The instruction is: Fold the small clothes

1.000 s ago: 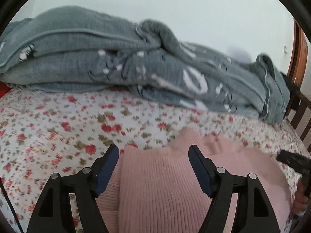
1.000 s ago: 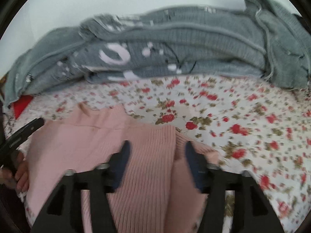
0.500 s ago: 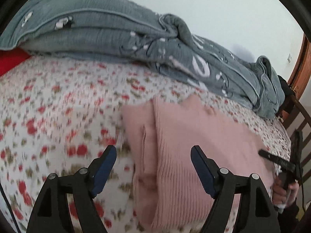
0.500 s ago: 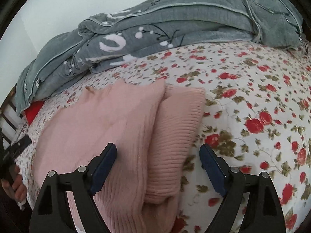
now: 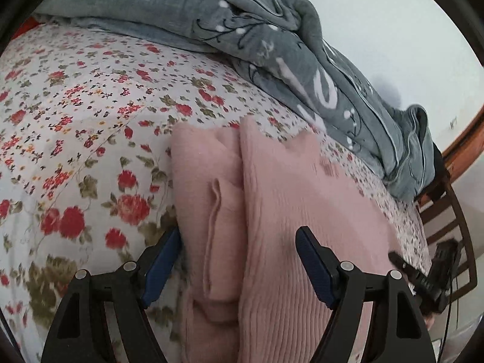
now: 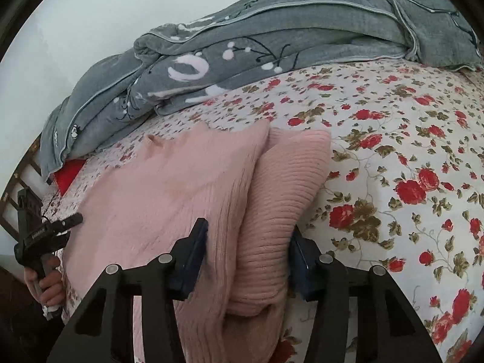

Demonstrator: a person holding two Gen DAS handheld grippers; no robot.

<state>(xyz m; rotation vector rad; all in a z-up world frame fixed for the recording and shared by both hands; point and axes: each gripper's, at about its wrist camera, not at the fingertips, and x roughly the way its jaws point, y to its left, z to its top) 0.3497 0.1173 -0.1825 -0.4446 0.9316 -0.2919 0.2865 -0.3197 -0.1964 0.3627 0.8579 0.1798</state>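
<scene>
While the right claw (image 6: 246, 257), jaws just closing, pinches the pink sweater's (image 6: 187, 196) folded sleeve, keep that grip low. The left claw (image 5: 239, 260), spread over its own sleeve, should pinch too.

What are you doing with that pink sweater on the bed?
A person holding a gripper in each hand is folding a pink sweater on a flowery bedsheet. The right gripper has just been closing and now pinches the folded-in sleeve on its side. The left gripper is open, its fingers straddling the sweater's other edge without squeezing it. A bunched grey blanket lies behind, not touched by anything.
</scene>
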